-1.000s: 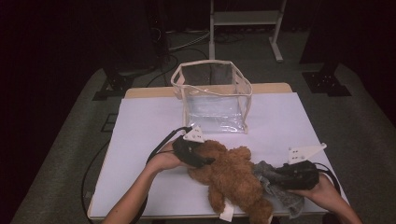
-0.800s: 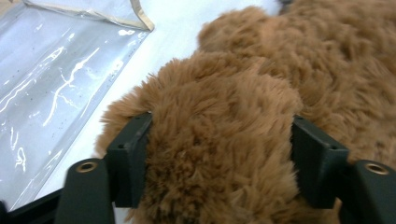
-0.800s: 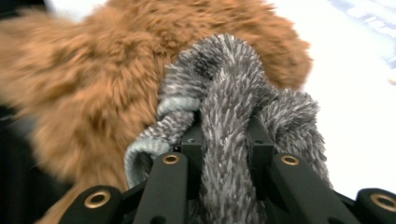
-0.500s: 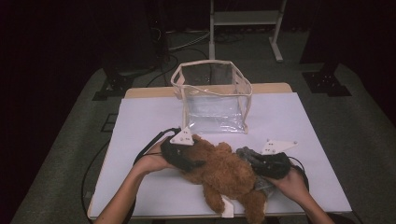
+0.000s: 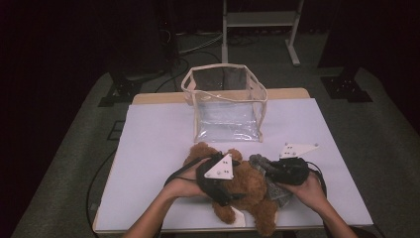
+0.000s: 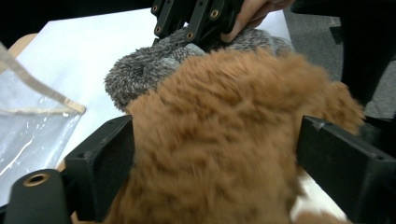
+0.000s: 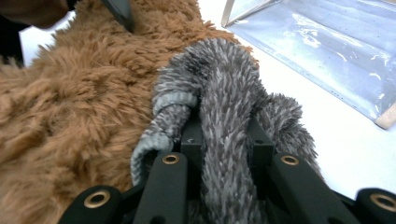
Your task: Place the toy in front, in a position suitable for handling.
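A brown teddy bear (image 5: 250,191) lies on the white table near its front edge. My left gripper (image 5: 233,184) is over the bear's body. Its jaws have just been opening and stand wide on either side of the brown fur (image 6: 219,140), so the left gripper (image 6: 215,154) is open around the bear. My right gripper (image 5: 266,171) comes in from the right and is shut on a grey fluffy cloth (image 5: 257,162) that rests against the bear. In the right gripper view the grey fluffy cloth (image 7: 224,79) rises from between the pinched jaws of the right gripper (image 7: 224,135).
A clear plastic bag (image 5: 190,94) with a beige rim stands open and upright behind the bear, at the middle of the table. A metal stand (image 5: 260,20) and cables are on the dark floor beyond the table.
The right gripper carried the grey cloth leftward against the bear, then held still. The left gripper slid right over the bear, its jaws spreading wider.
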Demonstrator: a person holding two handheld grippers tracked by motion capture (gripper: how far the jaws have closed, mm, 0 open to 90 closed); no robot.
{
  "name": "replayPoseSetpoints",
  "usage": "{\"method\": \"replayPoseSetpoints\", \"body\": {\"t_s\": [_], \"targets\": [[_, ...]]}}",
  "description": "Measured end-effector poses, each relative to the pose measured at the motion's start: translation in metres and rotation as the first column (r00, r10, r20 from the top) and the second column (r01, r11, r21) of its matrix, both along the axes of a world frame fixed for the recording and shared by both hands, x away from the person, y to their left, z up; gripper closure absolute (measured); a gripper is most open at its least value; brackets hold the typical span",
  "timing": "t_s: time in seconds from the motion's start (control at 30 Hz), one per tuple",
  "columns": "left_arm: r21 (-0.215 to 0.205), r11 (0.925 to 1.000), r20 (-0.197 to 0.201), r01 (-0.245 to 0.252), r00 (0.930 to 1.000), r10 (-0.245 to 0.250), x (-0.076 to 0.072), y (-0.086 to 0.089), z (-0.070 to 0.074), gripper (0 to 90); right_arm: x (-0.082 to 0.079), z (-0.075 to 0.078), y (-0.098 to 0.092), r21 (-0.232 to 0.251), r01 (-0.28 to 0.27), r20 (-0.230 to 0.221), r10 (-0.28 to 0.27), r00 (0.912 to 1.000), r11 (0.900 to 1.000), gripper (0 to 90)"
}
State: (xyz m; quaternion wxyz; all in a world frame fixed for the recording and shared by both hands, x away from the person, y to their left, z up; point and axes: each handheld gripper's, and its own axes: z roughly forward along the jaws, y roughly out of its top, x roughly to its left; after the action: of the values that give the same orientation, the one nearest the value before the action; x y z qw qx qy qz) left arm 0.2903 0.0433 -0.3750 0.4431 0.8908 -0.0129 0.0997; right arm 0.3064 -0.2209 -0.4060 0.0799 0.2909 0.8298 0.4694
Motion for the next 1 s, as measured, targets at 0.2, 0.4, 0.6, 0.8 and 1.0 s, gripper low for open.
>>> {"method": "replayPoseSetpoints", "body": {"t_s": [0.2,0.4,0.6,0.8,1.0], "targets": [[0.034,0.9989,0.007,0.033,0.9994,-0.033,-0.002,-0.024,-0.001,8.3,-0.002,0.003,-0.012,0.025,0.01,-0.011,-0.01,0.9999,1.0,73.8],[0.092,0.9953,0.041,0.029,0.9986,-0.033,-0.004,-0.04,-0.01,3.4,-0.002,0.002,-0.024,0.036,0.022,-0.026,-0.021,0.9995,0.999,73.8],[0.104,0.9935,0.105,-0.046,0.9939,0.035,0.0,-0.042,-0.008,42.3,0.0,0.0,-0.036,0.049,0.042,-0.047,-0.04,0.9981,0.998,73.6],[0.04,0.9876,0.082,-0.152,0.9856,0.148,0.017,-0.047,-0.004,43.3,0.007,0.011,-0.044,0.064,0.056,-0.032,-0.054,0.998,0.996,73.7],[0.003,0.9653,0.06,-0.261,0.9636,0.26,0.039,-0.056,0.001,42.3,0.017,0.031,-0.05,0.085,0.058,-0.008,-0.057,0.9983,0.995,73.7]]}}
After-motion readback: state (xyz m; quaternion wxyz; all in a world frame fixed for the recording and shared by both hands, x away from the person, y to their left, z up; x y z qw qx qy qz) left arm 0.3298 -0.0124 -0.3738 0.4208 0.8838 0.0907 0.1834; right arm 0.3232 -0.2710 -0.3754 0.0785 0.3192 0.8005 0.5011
